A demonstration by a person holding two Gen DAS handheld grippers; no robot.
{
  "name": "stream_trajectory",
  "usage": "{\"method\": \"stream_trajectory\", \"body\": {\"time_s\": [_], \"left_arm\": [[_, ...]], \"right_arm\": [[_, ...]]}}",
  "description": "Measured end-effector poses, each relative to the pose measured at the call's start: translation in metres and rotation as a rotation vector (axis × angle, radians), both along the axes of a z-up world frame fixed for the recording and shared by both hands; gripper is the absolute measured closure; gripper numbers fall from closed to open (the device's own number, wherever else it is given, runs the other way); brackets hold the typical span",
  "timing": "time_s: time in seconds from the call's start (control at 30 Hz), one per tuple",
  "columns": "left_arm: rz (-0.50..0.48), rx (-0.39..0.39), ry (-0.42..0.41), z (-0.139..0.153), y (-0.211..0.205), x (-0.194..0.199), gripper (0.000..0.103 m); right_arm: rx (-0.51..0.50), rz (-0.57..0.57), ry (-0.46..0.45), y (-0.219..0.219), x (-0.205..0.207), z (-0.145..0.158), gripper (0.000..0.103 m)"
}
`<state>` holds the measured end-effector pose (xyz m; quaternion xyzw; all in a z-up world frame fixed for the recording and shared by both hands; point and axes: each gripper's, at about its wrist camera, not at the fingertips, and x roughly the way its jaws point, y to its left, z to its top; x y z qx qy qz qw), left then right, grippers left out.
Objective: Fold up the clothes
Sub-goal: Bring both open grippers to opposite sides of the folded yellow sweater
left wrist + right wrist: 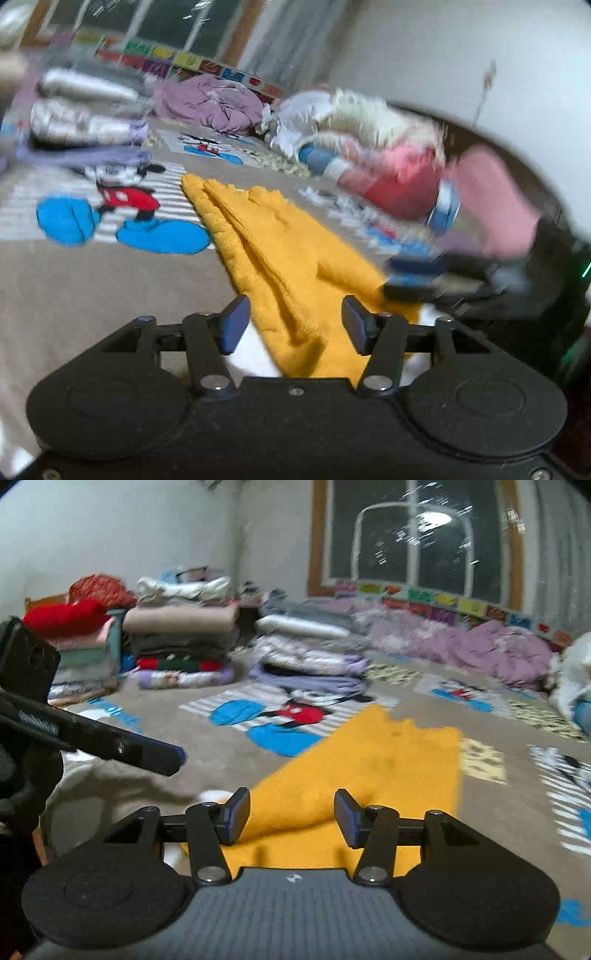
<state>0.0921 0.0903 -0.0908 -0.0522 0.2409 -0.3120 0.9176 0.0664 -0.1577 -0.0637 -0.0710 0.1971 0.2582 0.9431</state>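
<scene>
A yellow knitted garment [280,254] lies on the cartoon-print bedsheet [92,280], stretched away from me with bunched folds. My left gripper [293,325] is open, its jaws on either side of the near end of the garment, not closed on it. In the right wrist view the same yellow garment [373,764] lies flat with a raised fold near me. My right gripper [291,818] is open just above that fold. The right gripper shows blurred at the garment's right edge in the left wrist view [413,277]. The left gripper's finger [147,755] shows at left in the right wrist view.
Stacks of folded clothes [306,646] and blankets [181,635] stand at the far side of the bed. A crumpled purple quilt [210,101] and a heap of white and pink clothes [369,147] lie further back. A dark window [417,535] is behind.
</scene>
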Motion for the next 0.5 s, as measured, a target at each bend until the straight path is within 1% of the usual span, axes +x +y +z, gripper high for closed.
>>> {"method": "stream_trajectory", "body": {"time_s": [0.1,0.13,0.27,0.37,0.43,0.5], "left_arm": [[-0.040,0.190,-0.092,0.002,-0.023,-0.014,0.044],[-0.054,0.244,-0.120,0.002,-0.029,-0.019,0.043],[-0.117,0.489,-0.213,-0.010,-0.053,-0.037,0.041],[-0.161,0.673,-0.255,-0.026,-0.069,-0.045,0.041],[-0.172,0.754,-0.284,-0.035,-0.077,-0.045,0.041],[-0.181,0.829,-0.325,-0.043,-0.085,-0.045,0.041]], "right_arm": [[-0.028,-0.066,-0.036,-0.028,-0.019,-0.005,0.048],[-0.053,-0.077,-0.042,-0.035,-0.024,-0.008,0.048],[-0.198,-0.082,-0.053,-0.051,-0.040,-0.031,0.047],[-0.309,-0.060,-0.051,-0.051,-0.047,-0.049,0.046],[-0.365,-0.045,-0.052,-0.047,-0.048,-0.057,0.044],[-0.390,-0.038,-0.066,-0.043,-0.049,-0.061,0.042]]}}
